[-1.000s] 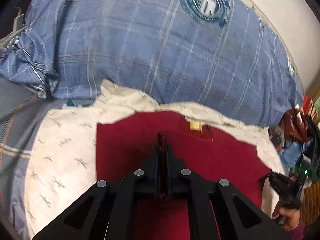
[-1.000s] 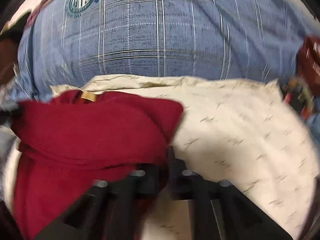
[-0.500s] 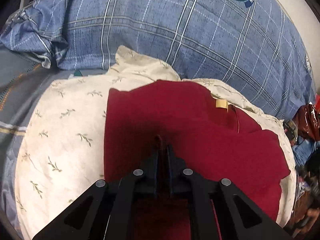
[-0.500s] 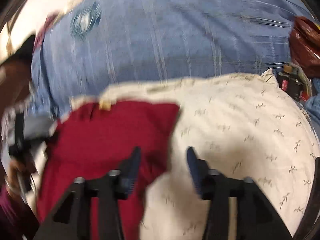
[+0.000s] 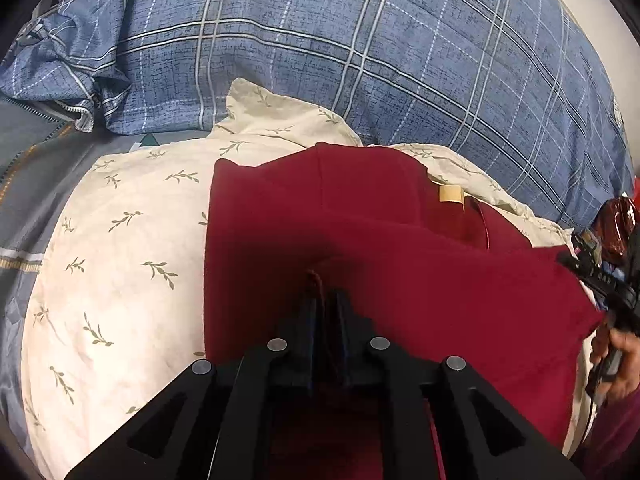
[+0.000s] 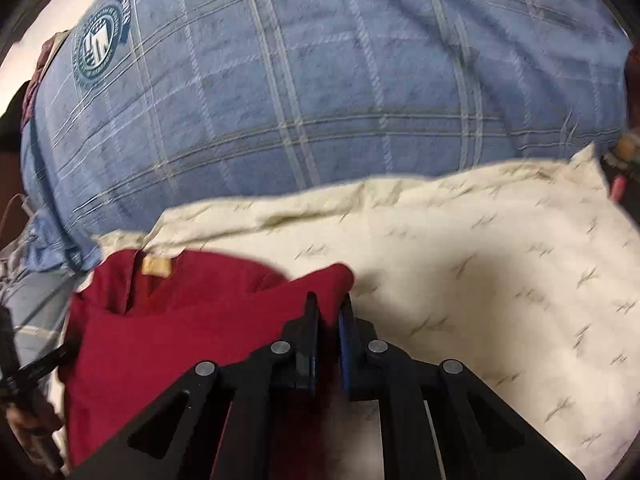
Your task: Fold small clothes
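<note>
A dark red garment with a tan neck label lies partly folded on a cream pillow printed with small sprigs. My left gripper is shut on a fold of the red garment near its middle. In the right wrist view the red garment lies at the lower left, label at its far edge. My right gripper is nearly shut on the garment's right corner. The right gripper also shows in the left wrist view, at the garment's right edge.
A blue plaid duvet with a round crest rises behind the pillow. A grey sheet lies at the left. Dark red and mixed clutter sits at the far right beside the bed.
My right gripper, open half a second ago, has closed on the red garment's right corner. The left gripper stays shut on the garment, and its view has shifted slightly.
</note>
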